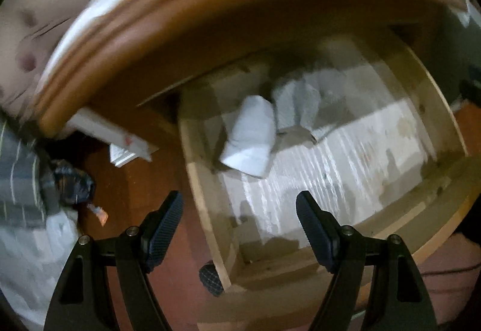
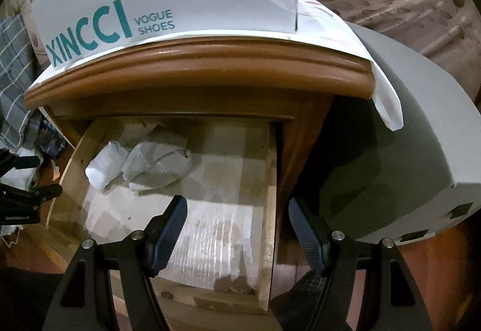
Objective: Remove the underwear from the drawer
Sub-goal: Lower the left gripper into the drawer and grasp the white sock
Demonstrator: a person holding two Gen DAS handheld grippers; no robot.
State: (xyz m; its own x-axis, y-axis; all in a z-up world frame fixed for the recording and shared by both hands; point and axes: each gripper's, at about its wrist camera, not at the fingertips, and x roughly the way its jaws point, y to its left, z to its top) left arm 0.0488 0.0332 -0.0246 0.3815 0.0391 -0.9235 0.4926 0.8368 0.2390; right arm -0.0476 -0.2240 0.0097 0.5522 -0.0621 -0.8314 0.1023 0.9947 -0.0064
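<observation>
Both my grippers, left [image 1: 239, 204] and right [image 2: 237, 210], hang spread and empty over the drawer [image 2: 269, 180], its underwear [image 2: 156, 162] beneath the nightstand's overhanging top [image 2: 210, 63].

The drawer [image 2: 270, 180], of pale bare wood with a whitish lined floor, stands pulled out from a brown cabinet. The underwear [image 2: 159, 164], crumpled grey-white cloth, lies at the drawer's back left, touching a rolled white piece [image 2: 103, 167] beside it.
</observation>
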